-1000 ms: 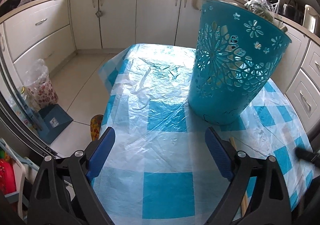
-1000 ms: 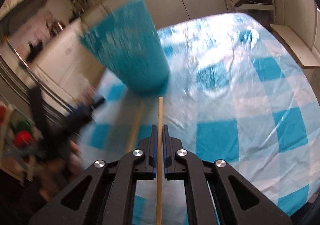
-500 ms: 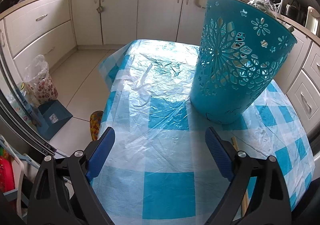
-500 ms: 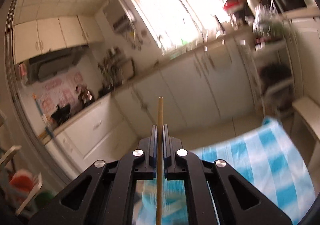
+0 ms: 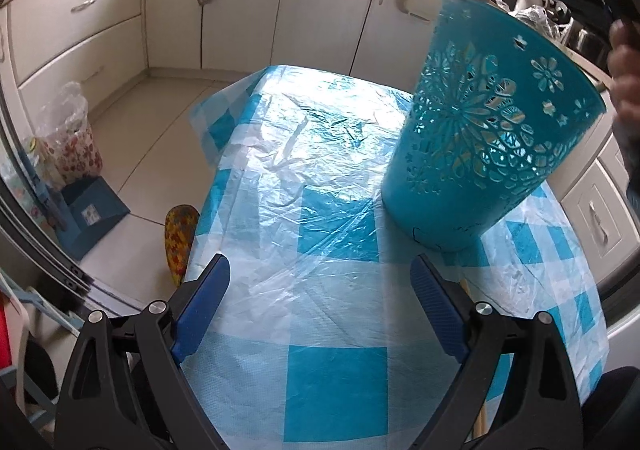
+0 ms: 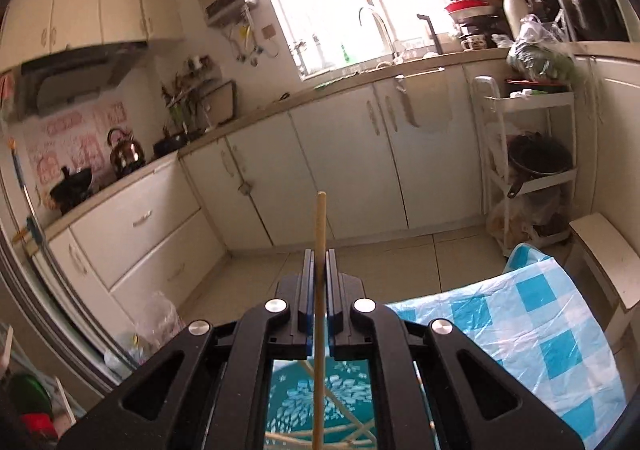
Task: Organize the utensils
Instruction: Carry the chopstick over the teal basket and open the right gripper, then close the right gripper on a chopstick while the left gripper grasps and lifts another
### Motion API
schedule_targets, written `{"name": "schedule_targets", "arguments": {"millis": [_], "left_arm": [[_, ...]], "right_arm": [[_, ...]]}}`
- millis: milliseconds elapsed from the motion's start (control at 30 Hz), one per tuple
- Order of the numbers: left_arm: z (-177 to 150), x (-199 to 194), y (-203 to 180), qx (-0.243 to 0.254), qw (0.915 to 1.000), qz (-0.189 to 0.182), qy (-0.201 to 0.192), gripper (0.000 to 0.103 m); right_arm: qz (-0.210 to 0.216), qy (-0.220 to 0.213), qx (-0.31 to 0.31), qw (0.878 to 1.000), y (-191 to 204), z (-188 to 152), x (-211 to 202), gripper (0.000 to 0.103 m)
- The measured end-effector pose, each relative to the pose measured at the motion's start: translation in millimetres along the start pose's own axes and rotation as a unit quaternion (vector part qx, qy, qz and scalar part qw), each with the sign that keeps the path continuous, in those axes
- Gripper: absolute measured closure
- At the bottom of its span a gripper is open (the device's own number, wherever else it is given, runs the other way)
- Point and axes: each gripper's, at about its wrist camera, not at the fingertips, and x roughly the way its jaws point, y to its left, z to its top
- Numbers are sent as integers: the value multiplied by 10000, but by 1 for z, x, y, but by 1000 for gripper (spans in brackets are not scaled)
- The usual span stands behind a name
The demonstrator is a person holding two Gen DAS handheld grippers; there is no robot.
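On the table (image 5: 336,378), under its blue-and-white checked cover, the left wrist view shows a teal cut-out basket (image 5: 480,137) standing upright at the right. The left hand-held gripper (image 5: 320,282) hovers released, nothing between its blue pads. A person's hand (image 5: 624,69) shows at the right edge.

In the right wrist view, the right hand-held gripper (image 6: 319,258) is clenched on a wooden chopstick (image 6: 320,217). Below it, the basket (image 6: 288,402) holds several more wooden sticks (image 6: 344,432). No readable writing.

Your left gripper (image 5: 320,290) points steeply downward, jaws spread wide with nothing between them. Your right gripper (image 6: 319,264) points nearly level, jaws pinched almost together.
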Motion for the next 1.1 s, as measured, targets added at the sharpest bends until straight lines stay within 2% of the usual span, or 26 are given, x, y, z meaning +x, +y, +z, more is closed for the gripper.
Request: {"name": "schedule_targets", "arguments": {"millis": [200,300,400,500,567,633,767,900,1100], "left_arm": [[-3,-2,-2,87,9999,67,-82,15],[-3,-3,-6,173,9997,88,-115,15],[-3,-4,-5,125,9998,70,-123,15],[-2,-3,0,-17,10000,18,-94,15],[-1,-2,4,-126,9999,-17,-74,15],[-1,-2,6,-183,9998,-27,-72,15],[-3,-5,8,-177,9997,14,-164,15],[-4,-8,3,-69,9997,54,-242,15],[-4,-7,1,-39,9997,40,-223,15]], "right_arm": [[-24,199,57,9998,-2,-1,5,97],[71,308,-52,9995,0,-7,-9,97],[142,293,-95,9994,0,-16,-41,97],[173,410,-163,9989,-1,-47,-84,97],[111,880,-270,9957,-4,-81,-95,97],[13,1593,-330,9867,-9,-123,-90,97],[-117,2313,-116,9727,-23,-168,-65,97],[-168,2545,107,9669,-27,-183,-41,97],[-214,2631,-163,9644,-15,-192,-21,97]]}}
